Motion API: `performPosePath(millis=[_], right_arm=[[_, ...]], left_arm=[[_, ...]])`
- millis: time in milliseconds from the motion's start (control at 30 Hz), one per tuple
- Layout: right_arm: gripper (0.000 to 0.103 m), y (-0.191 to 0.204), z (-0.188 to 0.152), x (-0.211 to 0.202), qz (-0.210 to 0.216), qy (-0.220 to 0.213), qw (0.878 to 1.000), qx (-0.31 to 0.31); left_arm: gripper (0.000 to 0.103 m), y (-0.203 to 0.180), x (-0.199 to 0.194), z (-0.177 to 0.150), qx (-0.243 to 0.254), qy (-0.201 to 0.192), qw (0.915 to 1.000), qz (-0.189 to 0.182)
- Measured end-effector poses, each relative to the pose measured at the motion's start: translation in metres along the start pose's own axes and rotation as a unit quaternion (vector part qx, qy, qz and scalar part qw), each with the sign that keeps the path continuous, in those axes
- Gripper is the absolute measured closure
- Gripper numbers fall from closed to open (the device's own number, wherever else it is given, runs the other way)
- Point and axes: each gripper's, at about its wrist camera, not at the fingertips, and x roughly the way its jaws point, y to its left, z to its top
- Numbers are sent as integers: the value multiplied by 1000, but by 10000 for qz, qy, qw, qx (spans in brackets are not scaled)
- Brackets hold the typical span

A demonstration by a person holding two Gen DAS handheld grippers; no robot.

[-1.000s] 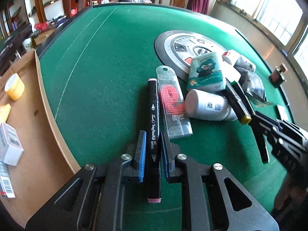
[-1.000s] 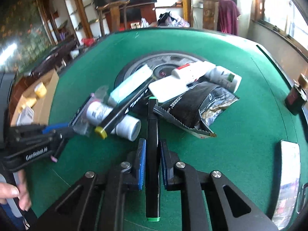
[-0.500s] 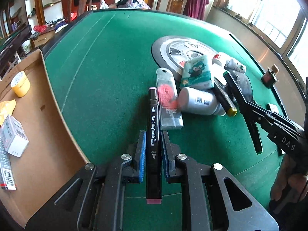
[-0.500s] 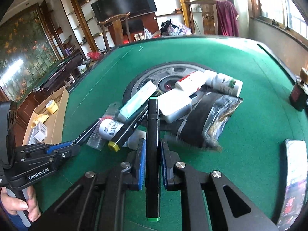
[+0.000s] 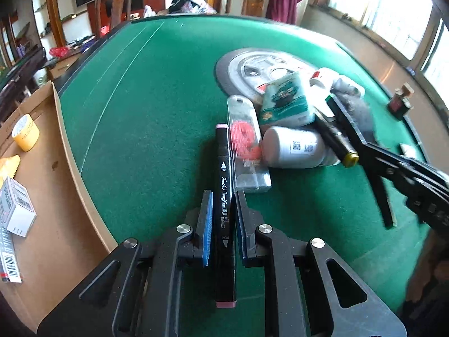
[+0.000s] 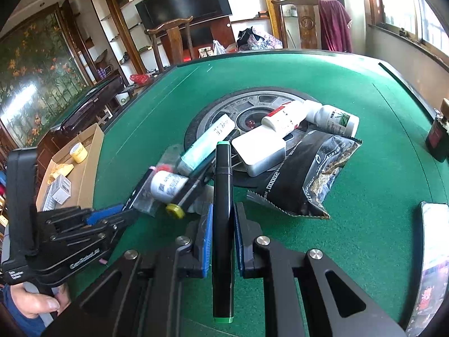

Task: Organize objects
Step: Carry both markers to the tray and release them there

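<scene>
Left tongs clamp pink-capped marker lengthwise; right tongs clamp green-capped marker; cardboard box lies nearer left.

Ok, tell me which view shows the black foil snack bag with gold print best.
The right wrist view: the black foil snack bag lies nearly whole on the green felt table. In the left wrist view it is a blurred grey shape behind other items.

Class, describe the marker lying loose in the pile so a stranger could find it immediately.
On the green table, look at the clutter beside the round centre disc. A black marker leans across the white bottle; its yellow end cap distinguishes it from the pink-capped and green-capped markers in the grippers.
</scene>
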Motion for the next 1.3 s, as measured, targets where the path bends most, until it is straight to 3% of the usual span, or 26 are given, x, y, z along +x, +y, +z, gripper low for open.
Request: performPosePath(millis=[133, 833, 1300], right_arm=[[90, -1, 1, -5, 92, -93, 9999, 71], [91, 19, -5, -18, 1020, -82, 9946, 141], [91, 39, -11, -19, 997, -246, 9944, -238]], left_arm=[[89, 6, -18, 2, -135, -115, 9994, -306], [89, 18, -40, 2, -628, -83, 9961, -622], [89, 36, -73, -12, -785, -414, 9911, -991]])
